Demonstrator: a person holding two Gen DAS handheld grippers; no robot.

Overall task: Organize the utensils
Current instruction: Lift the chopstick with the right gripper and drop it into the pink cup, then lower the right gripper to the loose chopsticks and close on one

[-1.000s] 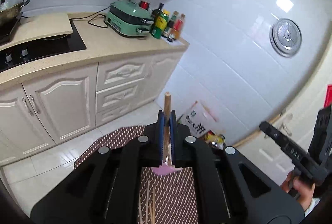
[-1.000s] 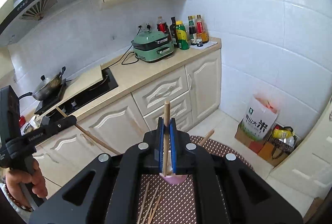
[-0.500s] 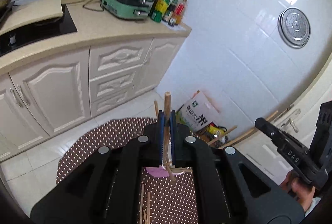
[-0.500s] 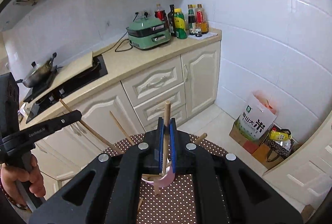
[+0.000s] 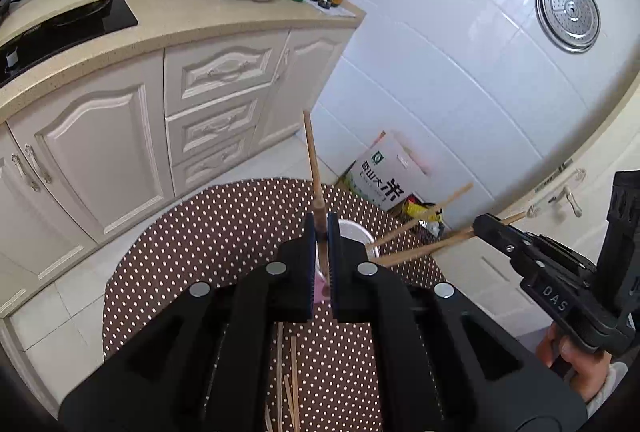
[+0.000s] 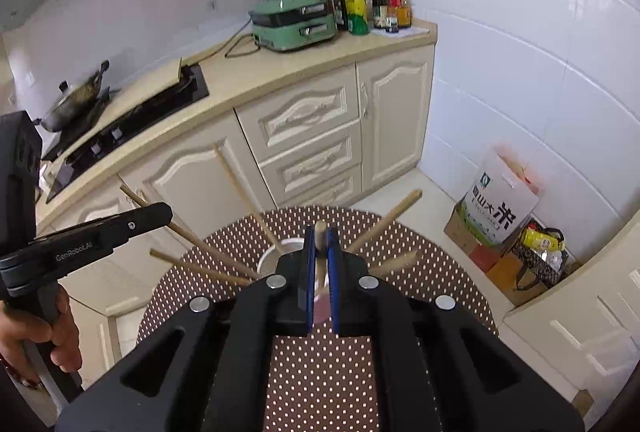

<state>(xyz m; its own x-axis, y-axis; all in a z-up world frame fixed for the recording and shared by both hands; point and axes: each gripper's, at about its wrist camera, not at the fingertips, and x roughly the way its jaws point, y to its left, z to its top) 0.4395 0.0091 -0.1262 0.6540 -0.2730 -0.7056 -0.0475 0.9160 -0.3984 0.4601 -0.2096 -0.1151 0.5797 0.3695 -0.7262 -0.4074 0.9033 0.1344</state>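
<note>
My left gripper [image 5: 321,228] is shut on a wooden chopstick [image 5: 312,160] that sticks up past its tips. My right gripper [image 6: 321,236] is shut on another wooden chopstick [image 6: 320,230], with its end just above the tips. Both hover over a pink cup [image 6: 276,252] on a brown dotted table [image 6: 420,264]. The cup also shows in the left wrist view [image 5: 354,232]. Several chopsticks [image 6: 236,184] lean out of it. Loose chopsticks [image 5: 294,384] lie on the table under the left gripper.
Cream kitchen cabinets [image 6: 312,136] and a counter with a green cooker [image 6: 294,22], bottles [image 6: 356,6] and a black hob [image 6: 132,116] stand behind. A rice bag [image 6: 500,208] and a box sit on the floor at the right.
Both grippers have tilted down and come in over the cup. The cup and its chopsticks have come into full view. Both still hold their chopsticks.
</note>
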